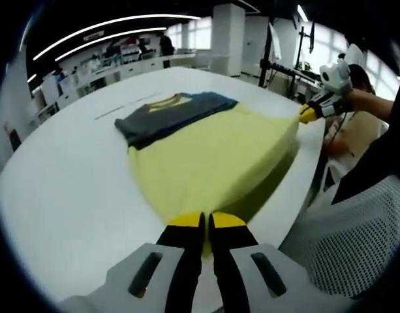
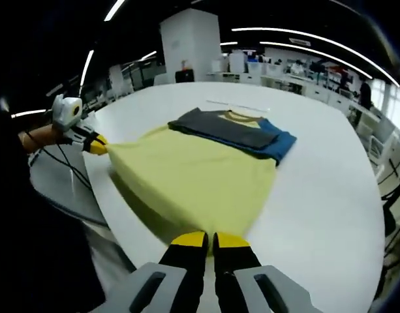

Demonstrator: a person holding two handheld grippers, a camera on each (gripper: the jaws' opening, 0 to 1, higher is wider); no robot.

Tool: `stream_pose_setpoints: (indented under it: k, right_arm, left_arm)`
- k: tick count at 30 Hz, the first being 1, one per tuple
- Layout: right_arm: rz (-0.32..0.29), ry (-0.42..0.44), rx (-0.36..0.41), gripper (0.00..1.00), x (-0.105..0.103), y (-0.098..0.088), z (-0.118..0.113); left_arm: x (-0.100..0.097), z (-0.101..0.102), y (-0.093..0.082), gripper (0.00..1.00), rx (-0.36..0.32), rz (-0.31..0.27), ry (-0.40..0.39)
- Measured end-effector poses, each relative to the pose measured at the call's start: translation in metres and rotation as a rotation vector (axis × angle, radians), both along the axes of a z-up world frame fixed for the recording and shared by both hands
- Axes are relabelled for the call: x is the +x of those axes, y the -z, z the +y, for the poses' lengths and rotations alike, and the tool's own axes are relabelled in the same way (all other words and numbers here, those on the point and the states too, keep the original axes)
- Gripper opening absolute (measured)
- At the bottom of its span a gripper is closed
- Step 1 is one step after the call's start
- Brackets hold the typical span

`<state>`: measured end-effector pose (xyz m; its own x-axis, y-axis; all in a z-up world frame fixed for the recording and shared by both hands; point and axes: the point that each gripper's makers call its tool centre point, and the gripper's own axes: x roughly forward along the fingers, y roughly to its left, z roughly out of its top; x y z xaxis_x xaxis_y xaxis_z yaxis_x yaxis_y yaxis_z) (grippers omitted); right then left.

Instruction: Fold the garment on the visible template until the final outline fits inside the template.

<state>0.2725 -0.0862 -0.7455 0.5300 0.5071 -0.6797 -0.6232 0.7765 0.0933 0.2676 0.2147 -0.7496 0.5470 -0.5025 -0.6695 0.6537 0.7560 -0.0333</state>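
Pinching hem corners, both tongs [image 1: 205,229] [image 2: 210,248] hide the shirt's [image 1: 213,156] edge.

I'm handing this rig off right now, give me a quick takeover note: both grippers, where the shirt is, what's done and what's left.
Left gripper: shut on one bottom corner of the yellow shirt.
Right gripper: shut on the other bottom corner; hem lifted and stretched taut between both at the edge of the white table.
Shirt's upper part lies flat on the table, grey and blue sleeves folded in over the chest.
Done: sleeves folded in.
Left: probably carry the hem up toward the collar, then check the fit. I can't make out the template.
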Motion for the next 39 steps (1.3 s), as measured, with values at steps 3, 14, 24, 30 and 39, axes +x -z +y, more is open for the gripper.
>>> stream_pose_setpoints:
  k: [3, 14, 24, 30, 39]
  right_arm:
    - [-0.007, 0.010, 0.008, 0.00, 0.000, -0.007, 0.001]
    - [-0.009, 0.033, 0.033, 0.00, -0.005, -0.032, 0.004]
    - [-0.020, 0.013, 0.027, 0.00, -0.011, -0.059, 0.007]
    - [-0.014, -0.023, 0.009, 0.00, -0.016, -0.069, 0.012]
    - [-0.026, -0.044, 0.002, 0.00, -0.017, -0.090, 0.018]
  left_arm:
    - [-0.001, 0.000, -0.004, 0.01, 0.005, 0.003, -0.005]
    - [-0.006, 0.001, -0.030, 0.01, 0.035, -0.053, -0.021]
    - [-0.008, 0.004, -0.053, 0.01, -0.013, -0.010, -0.054]
    - [-0.009, 0.011, -0.062, 0.01, -0.023, -0.006, -0.076]
    - [-0.008, 0.017, -0.086, 0.01, -0.030, -0.010, -0.092]
